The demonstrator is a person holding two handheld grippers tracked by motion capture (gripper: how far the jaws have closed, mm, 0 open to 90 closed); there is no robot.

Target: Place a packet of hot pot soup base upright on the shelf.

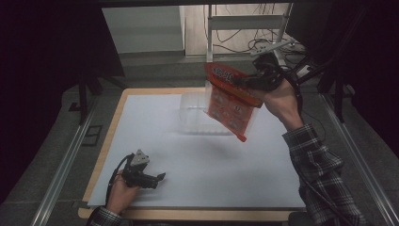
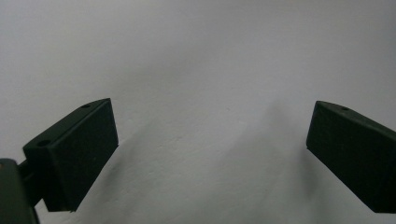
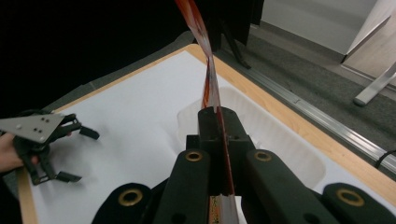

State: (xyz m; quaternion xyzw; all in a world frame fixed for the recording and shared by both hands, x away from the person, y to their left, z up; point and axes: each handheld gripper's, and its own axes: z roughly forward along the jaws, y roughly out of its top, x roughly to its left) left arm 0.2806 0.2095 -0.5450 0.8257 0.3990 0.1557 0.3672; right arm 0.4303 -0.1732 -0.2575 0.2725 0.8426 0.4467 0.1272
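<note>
An orange snack bag (image 1: 230,99) hangs tilted in the air above a clear plastic tub (image 1: 195,117) at the far side of the white table (image 1: 197,179), clenched by its edge in the right gripper (image 1: 249,82). The left gripper (image 1: 160,178) rests near left, jaws apart, empty.

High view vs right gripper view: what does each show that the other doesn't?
High view alone: the printed face of the orange snack bag, the plaid sleeve, and the right gripper from outside. Right gripper view alone: the jaws shut on the bag's thin edge, seen edge-on. Both: the clear plastic tub, the white table sheet and the left gripper, jaws open.
</note>
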